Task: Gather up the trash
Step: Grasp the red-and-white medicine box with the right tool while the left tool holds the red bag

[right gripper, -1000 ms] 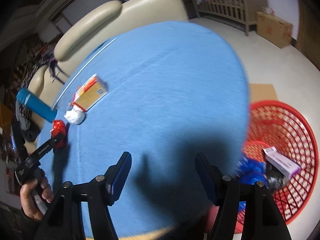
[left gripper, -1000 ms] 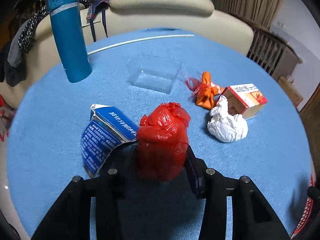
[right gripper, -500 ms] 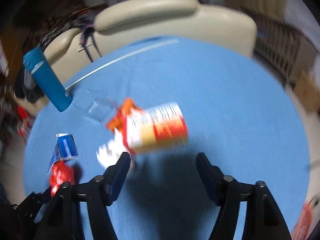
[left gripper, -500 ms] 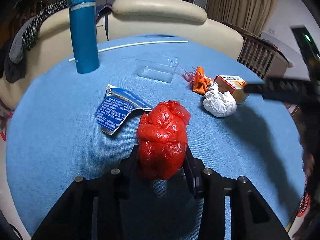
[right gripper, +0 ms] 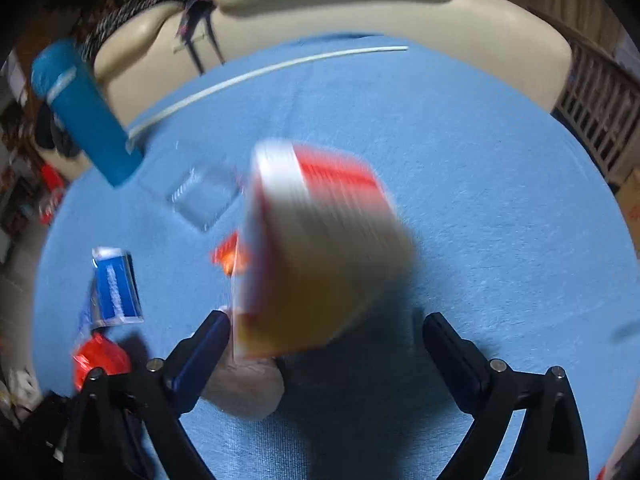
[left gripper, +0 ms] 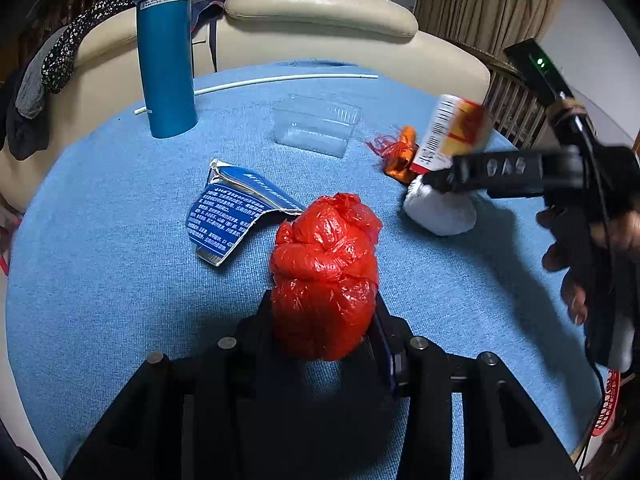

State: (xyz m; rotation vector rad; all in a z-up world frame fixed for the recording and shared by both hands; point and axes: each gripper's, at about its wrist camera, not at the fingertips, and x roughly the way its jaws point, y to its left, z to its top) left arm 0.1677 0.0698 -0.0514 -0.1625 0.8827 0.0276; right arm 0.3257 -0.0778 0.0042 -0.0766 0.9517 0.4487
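Now left claw point(left gripper: 324, 312) clamps red bag point(left gripper: 326, 276); right claw point(right gripper: 326, 340) just spread wide, carton point(right gripper: 316, 256) between, ungripped.

A blue flask point(left gripper: 166, 52) stands upright on the blue desk point(left gripper: 100, 240), near a white rod point(left gripper: 256, 82); a cream sofa point(left gripper: 320, 12) curves behind.
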